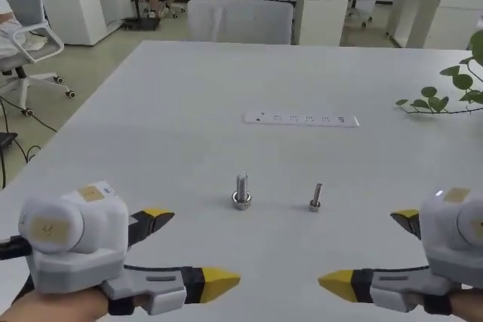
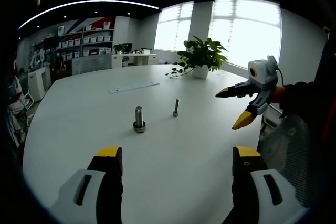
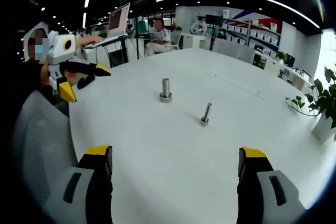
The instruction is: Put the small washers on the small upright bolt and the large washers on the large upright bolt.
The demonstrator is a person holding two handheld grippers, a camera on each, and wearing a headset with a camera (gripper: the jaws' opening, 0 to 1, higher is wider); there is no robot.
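Bolts stand upright near the middle of the white table (image 1: 189, 111): the large bolt (image 1: 241, 190) on the left and the small bolt (image 1: 315, 197) just to its right, apart from each other. Each has a wider collar at its foot; I cannot tell whether that is the bolt's head or washers already seated. Both long axes run straight up, so I judge that any washer must come down over the tip from above. The left gripper (image 1: 202, 248) sits at the near left and the right gripper (image 1: 356, 248) at the near right, both with jaws spread wide and holding nothing. The bolts lie ahead of and between them, with the small bolt closer to the right gripper. Bare tabletop surrounds the bolts; a power strip (image 1: 302, 119) lies farther off, and a plant (image 1: 453, 88) trails in at the far right edge.
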